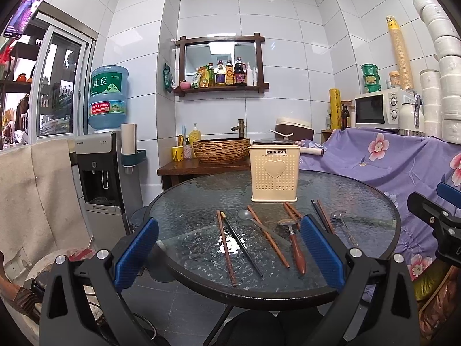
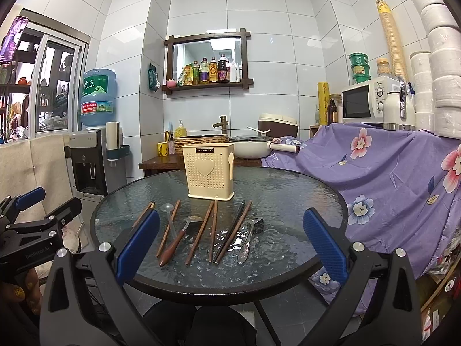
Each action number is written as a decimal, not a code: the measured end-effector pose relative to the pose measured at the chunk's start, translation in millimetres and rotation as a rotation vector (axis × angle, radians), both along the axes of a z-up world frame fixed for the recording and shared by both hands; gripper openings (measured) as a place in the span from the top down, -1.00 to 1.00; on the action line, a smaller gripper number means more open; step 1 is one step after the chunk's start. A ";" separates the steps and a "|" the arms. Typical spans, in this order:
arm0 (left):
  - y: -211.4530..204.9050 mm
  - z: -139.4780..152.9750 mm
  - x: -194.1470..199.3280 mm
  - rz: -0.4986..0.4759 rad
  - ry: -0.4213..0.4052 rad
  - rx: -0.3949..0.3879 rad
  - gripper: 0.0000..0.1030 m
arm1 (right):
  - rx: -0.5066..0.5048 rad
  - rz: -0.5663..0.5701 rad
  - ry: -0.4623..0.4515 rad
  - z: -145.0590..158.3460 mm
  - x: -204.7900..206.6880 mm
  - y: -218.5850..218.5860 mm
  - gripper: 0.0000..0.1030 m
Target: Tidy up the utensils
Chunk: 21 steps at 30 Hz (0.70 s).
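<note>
Chopsticks, spoons scattered before cream perforated holder.

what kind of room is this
Most likely a small home kitchen or kitchenette. A microwave sits on a cloth-covered counter, a wall shelf holds sauce bottles, and a water dispenser stands by the tiled wall. Chopsticks and spoons lie on the round glass table.

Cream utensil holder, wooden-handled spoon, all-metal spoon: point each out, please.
Cream utensil holder (image 2: 208, 173): right wrist view, on the heart on its front wall.
Wooden-handled spoon (image 1: 297, 252): left wrist view, on its brown handle.
All-metal spoon (image 2: 245, 249): right wrist view, on its handle.
</note>
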<state>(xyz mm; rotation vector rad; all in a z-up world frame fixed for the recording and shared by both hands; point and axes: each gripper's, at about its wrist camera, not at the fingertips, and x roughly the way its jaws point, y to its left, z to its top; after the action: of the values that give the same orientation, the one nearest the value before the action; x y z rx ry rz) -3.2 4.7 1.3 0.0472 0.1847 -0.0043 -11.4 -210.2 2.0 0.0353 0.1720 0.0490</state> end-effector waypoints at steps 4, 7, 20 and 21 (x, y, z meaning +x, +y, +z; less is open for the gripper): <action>0.2 0.1 2.5 -0.001 0.003 0.001 -0.89 | 0.000 0.000 0.000 0.6 0.9 -1.5 -0.91; 0.3 0.5 2.4 0.000 0.001 0.001 -0.89 | 0.000 0.000 0.000 0.4 0.9 -1.6 -0.91; 0.7 1.3 2.3 -0.002 0.004 0.004 -0.89 | -0.001 0.000 -0.001 0.4 0.0 -0.7 -0.91; 0.6 1.2 2.3 -0.002 0.004 0.004 -0.89 | 0.001 0.001 0.000 0.6 0.2 -0.9 -0.91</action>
<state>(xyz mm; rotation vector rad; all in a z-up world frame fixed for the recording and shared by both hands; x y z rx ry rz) -0.9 5.4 2.5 0.0515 0.1887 -0.0060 -11.3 -211.0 2.6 0.0360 0.1716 0.0506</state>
